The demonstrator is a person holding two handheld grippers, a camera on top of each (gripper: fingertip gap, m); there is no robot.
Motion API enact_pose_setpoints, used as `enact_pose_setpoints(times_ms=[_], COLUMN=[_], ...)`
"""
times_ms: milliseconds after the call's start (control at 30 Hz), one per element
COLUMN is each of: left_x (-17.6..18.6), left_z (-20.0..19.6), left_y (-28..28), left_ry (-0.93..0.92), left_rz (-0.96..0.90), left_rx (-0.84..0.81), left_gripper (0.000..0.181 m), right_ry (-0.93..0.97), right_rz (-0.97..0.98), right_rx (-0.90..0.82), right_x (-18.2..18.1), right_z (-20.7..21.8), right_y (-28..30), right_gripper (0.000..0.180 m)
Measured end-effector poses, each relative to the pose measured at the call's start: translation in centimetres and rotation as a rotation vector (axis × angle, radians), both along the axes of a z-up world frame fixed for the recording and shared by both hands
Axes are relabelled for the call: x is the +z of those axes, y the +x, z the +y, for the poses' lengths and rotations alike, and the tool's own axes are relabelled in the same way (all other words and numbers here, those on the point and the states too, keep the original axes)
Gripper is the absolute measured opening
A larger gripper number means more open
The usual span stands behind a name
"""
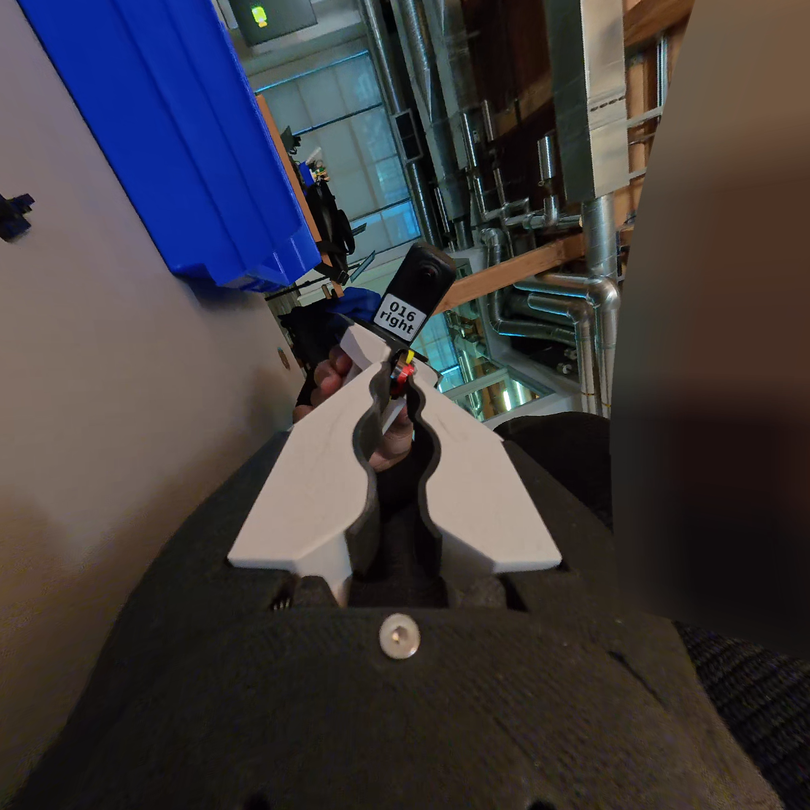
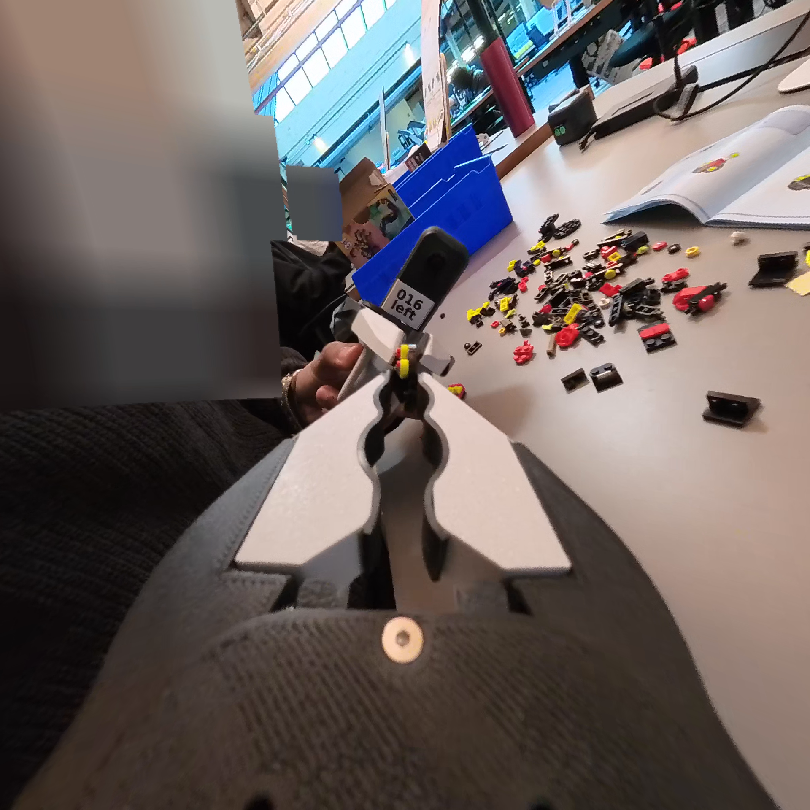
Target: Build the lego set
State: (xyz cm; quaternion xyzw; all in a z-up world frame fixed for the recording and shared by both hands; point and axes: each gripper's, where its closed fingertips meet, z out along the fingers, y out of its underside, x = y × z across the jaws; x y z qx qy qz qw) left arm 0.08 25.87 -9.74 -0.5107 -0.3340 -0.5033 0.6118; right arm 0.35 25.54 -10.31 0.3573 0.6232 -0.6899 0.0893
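Left wrist view: left gripper (image 1: 401,377) meeting right gripper (image 1: 405,366) tip to tip, raised off the table (image 1: 109,394). Tips pressed nearly together, pinching a small red-and-yellow lego piece (image 1: 402,372). Which gripper carrying the load, impossible to tell. Hand (image 1: 337,372) wrapping the far gripper's handle. Blue bin (image 1: 175,131) sitting on the table, dark brick (image 1: 15,214) lying well apart from it.

Right wrist view: right gripper (image 2: 402,378) closing on a black lego stub (image 2: 405,396), left gripper (image 2: 405,355) opposite, gripping the yellow-and-red end of the piece (image 2: 403,361). Hand (image 2: 324,377) holding the left gripper. Loose bricks (image 2: 583,298) lying scattered on the table (image 2: 613,482), black, red, yellow. Open booklet (image 2: 723,184) lying beyond the pile. Blue bin (image 2: 442,219) standing behind the grippers.
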Motion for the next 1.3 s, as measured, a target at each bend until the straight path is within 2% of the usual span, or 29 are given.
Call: enact_pose_setpoints(times_ms=[400, 500, 1033, 1233, 1267, 1300], left_x=[0.22, 0.31, 0.20, -0.28, -0.21, -0.08], left_z=[-0.03, -0.05, 0.17, 0.10, 0.05, -0.05], left_y=[0.02, 0.08, 0.44, 0.15, 0.07, -0.05], left_ry=[0.011, 0.019, 0.018, 0.007, 0.013, 0.022], left_rz=[-0.010, -0.018, -0.041, -0.050, -0.051, -0.058], left_rx=[-0.003, -0.009, -0.030, -0.022, -0.021, -0.018], left_gripper=[0.004, 0.004, 0.004, 0.004, 0.004, 0.004], right_ry=[0.042, 0.042, 0.169, 0.143, 0.131, 0.120], right_rz=[0.045, 0.044, 0.102, 0.080, 0.089, 0.109], right_rx=[0.018, 0.016, 0.013, 0.002, -0.005, -0.023], right_x=[0.07, 0.05, -0.35, -0.70, -0.47, -0.05], right_z=[-0.42, -0.33, -0.18, -0.29, -0.30, -0.13], right_y=[0.34, 0.30, 0.63, 0.27, 0.19, -0.02], right_gripper=[0.014, 0.008, 0.006, 0.007, 0.010, 0.024])
